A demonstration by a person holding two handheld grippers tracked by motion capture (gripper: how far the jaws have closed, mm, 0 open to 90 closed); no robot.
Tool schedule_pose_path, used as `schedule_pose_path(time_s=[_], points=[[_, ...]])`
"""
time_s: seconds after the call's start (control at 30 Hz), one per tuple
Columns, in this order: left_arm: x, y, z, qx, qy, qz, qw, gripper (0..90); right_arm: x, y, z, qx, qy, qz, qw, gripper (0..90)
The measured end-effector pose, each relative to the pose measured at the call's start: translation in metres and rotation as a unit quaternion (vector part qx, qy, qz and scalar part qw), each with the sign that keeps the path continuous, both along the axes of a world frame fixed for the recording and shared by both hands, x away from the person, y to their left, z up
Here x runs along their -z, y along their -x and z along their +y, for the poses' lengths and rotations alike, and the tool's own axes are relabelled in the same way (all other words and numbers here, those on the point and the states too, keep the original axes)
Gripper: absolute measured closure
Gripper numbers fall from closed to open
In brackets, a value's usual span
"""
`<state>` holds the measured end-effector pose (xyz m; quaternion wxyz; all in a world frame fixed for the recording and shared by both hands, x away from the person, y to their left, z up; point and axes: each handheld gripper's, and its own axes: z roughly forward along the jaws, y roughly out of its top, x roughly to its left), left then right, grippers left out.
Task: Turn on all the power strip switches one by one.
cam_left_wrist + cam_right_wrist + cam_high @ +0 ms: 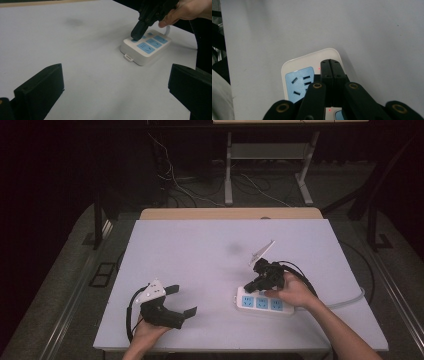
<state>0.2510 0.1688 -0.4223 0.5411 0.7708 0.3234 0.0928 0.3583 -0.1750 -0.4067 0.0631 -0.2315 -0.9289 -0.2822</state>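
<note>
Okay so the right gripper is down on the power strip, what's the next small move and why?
Probably press straight down a little more. The right gripper, jaws shut, rests its tip on the end of the power strip beside the blue sockets, seemingly on a switch. The left gripper waits open, apart.

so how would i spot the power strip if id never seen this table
Start at the white table and go to its near right part, under the right gripper, whose closed jaws press down on its end. The power strip is a flat white block with blue socket faces, unlike anything else there.
</note>
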Motion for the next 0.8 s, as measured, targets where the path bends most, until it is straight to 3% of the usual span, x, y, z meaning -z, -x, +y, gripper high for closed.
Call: schedule_pose_path(time_s=[0.33,0.4,0.6,0.8], points=[[0.0,0.001,-0.001,0.002,-0.001,-0.001,1.0,0.0,-0.016,0.001,-0.015,0.032,-0.035,-0.02,0.9987,89.8],[0.0,0.001,-0.001,0.002,-0.001,-0.001,1.0,0.0,-0.02,0.001,-0.021,0.044,-0.039,-0.027,0.9979,84.5],[0.0,0.001,-0.002,0.002,-0.001,-0.001,1.0,0.0,-0.027,0.006,-0.041,0.098,-0.057,-0.053,0.9921,54.9],[0.0,0.001,-0.002,0.003,0.0,-0.001,1.0,0.0,-0.028,0.016,-0.061,0.157,-0.092,-0.067,0.981,15.8]])
